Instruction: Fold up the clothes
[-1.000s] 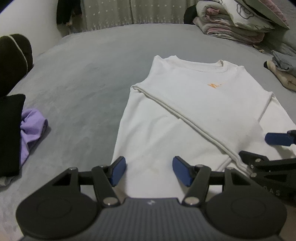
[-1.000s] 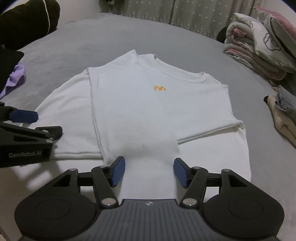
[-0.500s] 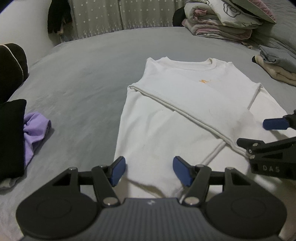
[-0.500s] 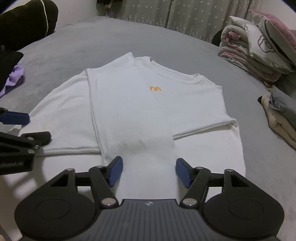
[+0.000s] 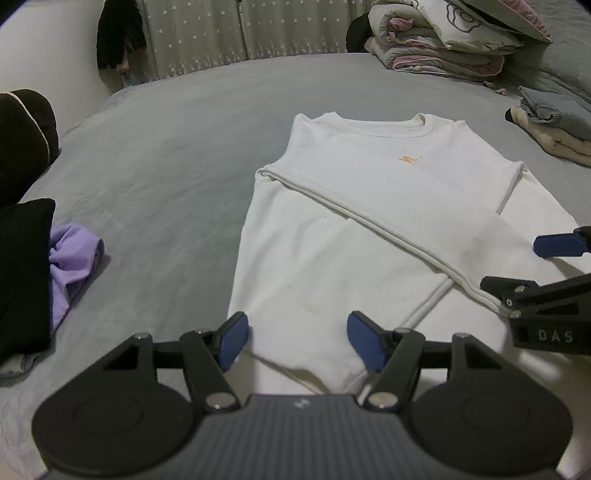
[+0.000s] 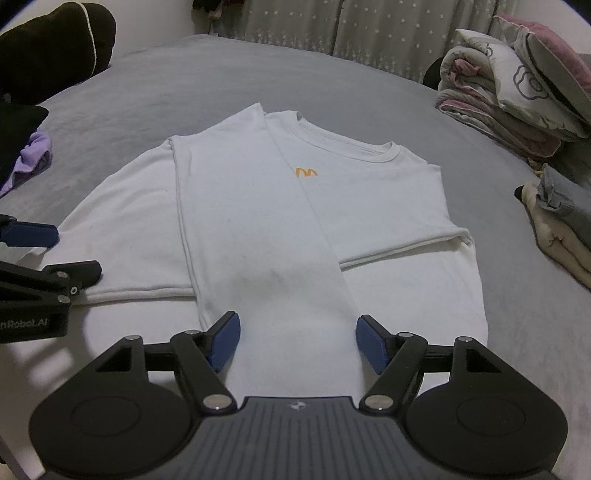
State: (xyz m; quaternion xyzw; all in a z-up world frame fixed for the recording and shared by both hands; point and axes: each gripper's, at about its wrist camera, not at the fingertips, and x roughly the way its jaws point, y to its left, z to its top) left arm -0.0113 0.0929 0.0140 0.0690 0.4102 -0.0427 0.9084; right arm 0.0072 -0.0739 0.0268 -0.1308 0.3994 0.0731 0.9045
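Note:
A white long-sleeved shirt (image 5: pixel 369 206) with a small orange logo lies flat on the grey bed, front up, both sleeves folded across the body; it also shows in the right wrist view (image 6: pixel 280 221). My left gripper (image 5: pixel 297 341) is open and empty above the shirt's near left hem corner. My right gripper (image 6: pixel 297 345) is open and empty above the end of the folded sleeve near the hem. The right gripper shows at the right edge of the left wrist view (image 5: pixel 546 280). The left gripper shows at the left edge of the right wrist view (image 6: pixel 37 269).
A purple garment (image 5: pixel 72 258) and black clothes (image 5: pixel 22 273) lie at the left. Folded quilts (image 6: pixel 517 88) are stacked at the back right. A folded grey and beige pile (image 6: pixel 561 221) sits right of the shirt. A curtain (image 5: pixel 236 29) hangs behind the grey bed (image 5: pixel 166 155).
Both grippers have drawn back and up a little from the shirt, so more of the bed shows. Both stay open and the shirt has not moved.

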